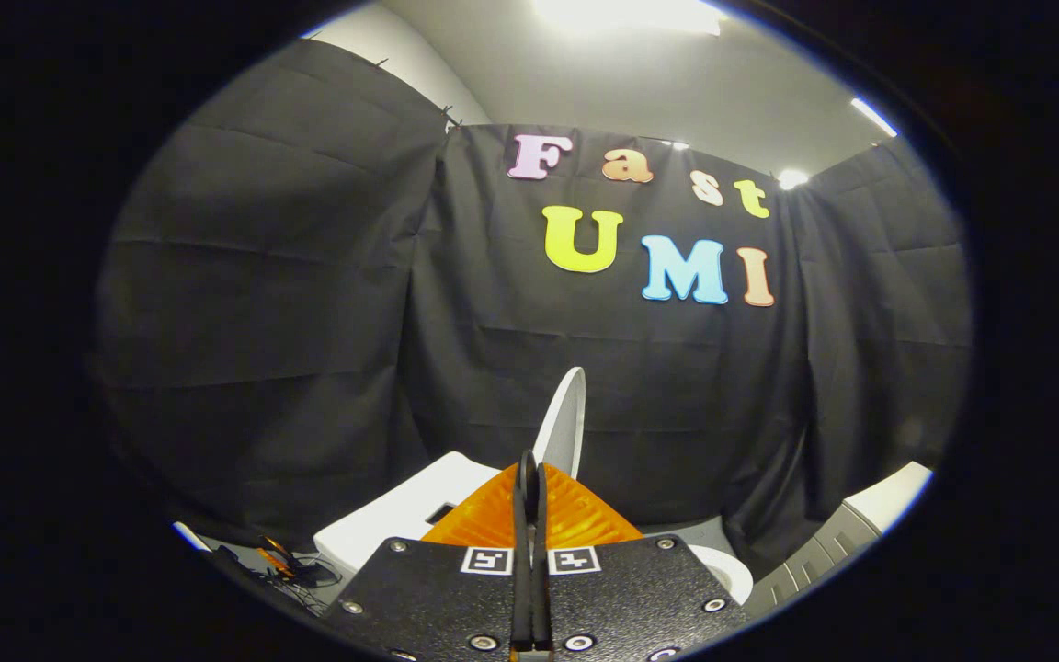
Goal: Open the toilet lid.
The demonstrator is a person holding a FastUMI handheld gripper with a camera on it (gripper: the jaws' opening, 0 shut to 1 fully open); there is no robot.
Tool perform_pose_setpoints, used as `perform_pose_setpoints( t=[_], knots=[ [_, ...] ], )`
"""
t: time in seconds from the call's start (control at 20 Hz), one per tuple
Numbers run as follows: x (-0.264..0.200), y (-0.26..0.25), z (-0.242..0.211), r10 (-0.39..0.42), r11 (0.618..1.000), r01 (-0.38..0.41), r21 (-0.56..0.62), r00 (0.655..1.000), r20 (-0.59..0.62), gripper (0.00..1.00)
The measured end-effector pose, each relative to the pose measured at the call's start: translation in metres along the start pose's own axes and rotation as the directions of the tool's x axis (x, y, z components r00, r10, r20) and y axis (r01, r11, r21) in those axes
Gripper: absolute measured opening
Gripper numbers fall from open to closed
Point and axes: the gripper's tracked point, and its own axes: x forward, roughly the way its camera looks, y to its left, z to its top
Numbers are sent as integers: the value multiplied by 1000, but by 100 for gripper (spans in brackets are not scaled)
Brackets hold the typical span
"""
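At the far left, low down beside the black cloth wall, a tangle of cables is seen on the floor. Just to its right, a white toilet tank is seen, with a dark opening in its top face. Nearer the middle, the gripper is seen with its two fingers brought flat together, so that no gap is left between them and nothing is held; the fingers are pressed one against the other only. Just beyond the fingertips, the toilet lid is found standing raised and nearly upright, seen almost edge-on, its lower part hidden behind the gripper. Whether the fingertips are touching the lid cannot be told. To the right of the fingers, low down, a curved part of the white toilet rim is shown. Further right, a grey ribbed cabinet with a white top is placed against the cloth wall. Overhead, bright ceiling lights are seen.
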Motion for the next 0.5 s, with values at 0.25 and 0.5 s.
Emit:
perform_pose_setpoints(
  t=[0.25,0.5],
  knots=[
    [8,29,0,88,995,-88,35,996,8,0],
    [12,54,0,168,985,-169,28,986,9,0]
  ],
)
